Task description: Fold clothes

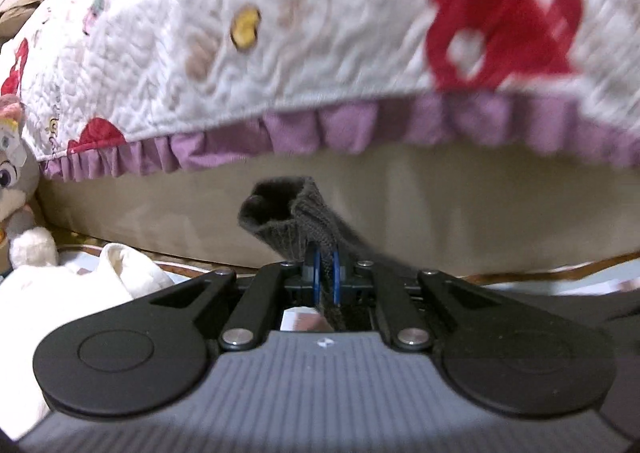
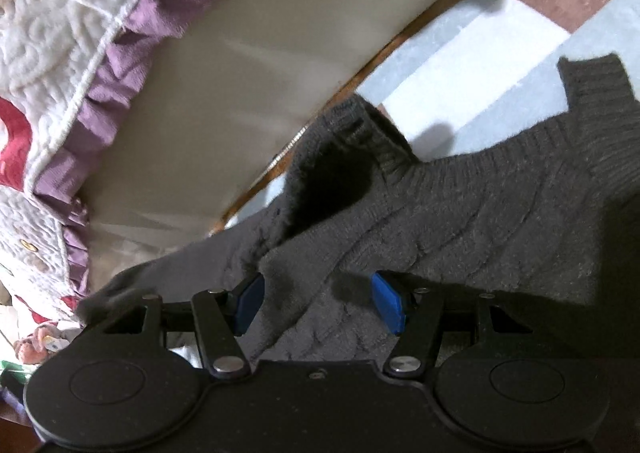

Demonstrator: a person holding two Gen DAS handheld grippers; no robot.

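Observation:
A dark grey knitted sweater [image 2: 480, 213] lies spread on a patchwork mat [image 2: 460, 61], its ribbed collar [image 2: 360, 125] toward the bed. In the right wrist view my right gripper [image 2: 319, 301] hovers over it. The blue pads [image 2: 388, 303] stand wide apart, with a ridge of the knit between them and no visible squeeze. In the left wrist view my left gripper [image 1: 326, 273] is shut on a ribbed cuff of the sweater [image 1: 280, 213]. The cuff is lifted and its round opening faces the camera.
A white quilt [image 1: 280, 33] with red patterns and a purple ruffle [image 1: 320, 129] hangs over the beige side of a bed [image 1: 460, 205]. A plush toy [image 1: 12, 165] and a white cloth [image 1: 120, 273] lie at the left.

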